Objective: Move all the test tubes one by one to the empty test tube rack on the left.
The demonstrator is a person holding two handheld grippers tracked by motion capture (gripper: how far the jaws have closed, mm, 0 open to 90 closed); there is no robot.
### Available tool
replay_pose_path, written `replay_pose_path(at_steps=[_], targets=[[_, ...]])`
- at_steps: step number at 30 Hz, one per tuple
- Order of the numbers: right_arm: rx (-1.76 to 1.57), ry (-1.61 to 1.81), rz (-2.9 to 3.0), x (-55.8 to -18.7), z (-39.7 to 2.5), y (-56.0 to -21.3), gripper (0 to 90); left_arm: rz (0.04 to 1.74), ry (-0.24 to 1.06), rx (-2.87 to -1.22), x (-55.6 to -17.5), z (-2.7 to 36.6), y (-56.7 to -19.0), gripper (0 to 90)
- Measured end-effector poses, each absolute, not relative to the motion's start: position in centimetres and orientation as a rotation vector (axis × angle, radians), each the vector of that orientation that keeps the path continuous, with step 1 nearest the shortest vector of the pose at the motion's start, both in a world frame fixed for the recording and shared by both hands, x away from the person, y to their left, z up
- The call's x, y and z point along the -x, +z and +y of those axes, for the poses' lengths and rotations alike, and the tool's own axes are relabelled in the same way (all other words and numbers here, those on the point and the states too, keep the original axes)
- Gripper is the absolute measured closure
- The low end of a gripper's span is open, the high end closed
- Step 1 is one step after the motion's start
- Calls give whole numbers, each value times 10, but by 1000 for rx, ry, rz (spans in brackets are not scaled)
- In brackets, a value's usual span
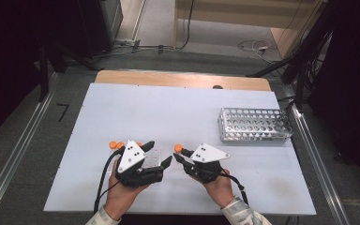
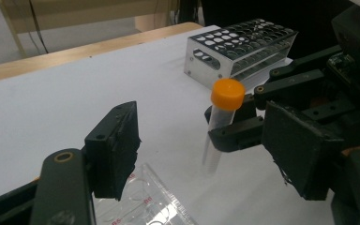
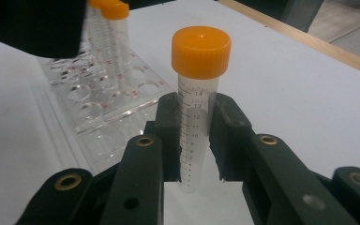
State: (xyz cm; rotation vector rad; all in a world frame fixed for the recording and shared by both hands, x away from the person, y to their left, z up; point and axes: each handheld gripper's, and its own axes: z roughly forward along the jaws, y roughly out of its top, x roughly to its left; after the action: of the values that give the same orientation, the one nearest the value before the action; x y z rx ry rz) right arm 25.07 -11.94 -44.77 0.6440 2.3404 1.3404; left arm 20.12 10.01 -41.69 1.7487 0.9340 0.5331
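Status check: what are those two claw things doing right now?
Right gripper shut on orange-capped tube, upright. Left gripper open above clear rack. Metal rack far right, path clear.

The tube is showing as clear, smooth plastic with printed markings, its orange cap looking matt and finely ribbed. The right tool is looking like matt black plastic with rough-edged pads. The near rack is gleaming as glossy clear plastic; the far rack is appearing as perforated, dull-shining metal. The tabletop is looking smooth, matt white, wood-edged.
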Motion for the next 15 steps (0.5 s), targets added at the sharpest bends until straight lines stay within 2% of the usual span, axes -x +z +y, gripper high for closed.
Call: replay_pose_path(at_steps=[6,15], targets=[[-593,1326,2378,-245,-111,-451,720,908,505,-1788,-203,91,-422,331],[-558,1323,2399,-242,-107,-453,720,879,488,-1818,-207,83,-427,502]])
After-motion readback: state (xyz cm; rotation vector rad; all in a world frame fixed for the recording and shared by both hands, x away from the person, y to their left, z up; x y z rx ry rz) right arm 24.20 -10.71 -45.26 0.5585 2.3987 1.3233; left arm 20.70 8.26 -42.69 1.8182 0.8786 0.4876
